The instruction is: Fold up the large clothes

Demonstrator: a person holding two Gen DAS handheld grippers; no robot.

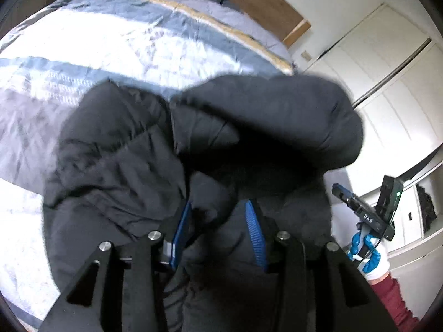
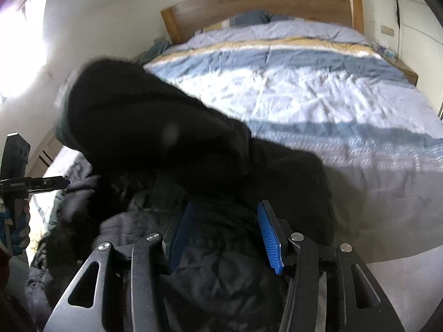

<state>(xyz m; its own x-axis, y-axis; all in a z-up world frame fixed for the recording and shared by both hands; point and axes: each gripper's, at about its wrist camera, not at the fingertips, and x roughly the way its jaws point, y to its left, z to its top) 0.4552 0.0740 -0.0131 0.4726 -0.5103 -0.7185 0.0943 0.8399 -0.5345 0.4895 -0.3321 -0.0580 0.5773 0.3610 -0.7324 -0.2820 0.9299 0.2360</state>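
Note:
A large black puffy jacket (image 1: 133, 152) lies bunched at the near edge of the bed; it also fills the middle of the right wrist view (image 2: 155, 127). My left gripper (image 1: 218, 210) has its blue pads apart with jacket fabric bulging between them; whether it grips the fabric is unclear. My right gripper (image 2: 224, 213) is open just above the jacket, with dark fabric below the gap. The right gripper also shows in the left wrist view (image 1: 360, 210) in a blue-and-white gloved hand. The left gripper shows at the left edge of the right wrist view (image 2: 36, 184).
The bed (image 2: 318, 88) has a blue, white and yellow striped duvet and a wooden headboard (image 2: 263, 2). White wardrobe doors (image 1: 387, 77) stand at the right of the left wrist view. Pillows (image 2: 249, 18) lie at the head of the bed.

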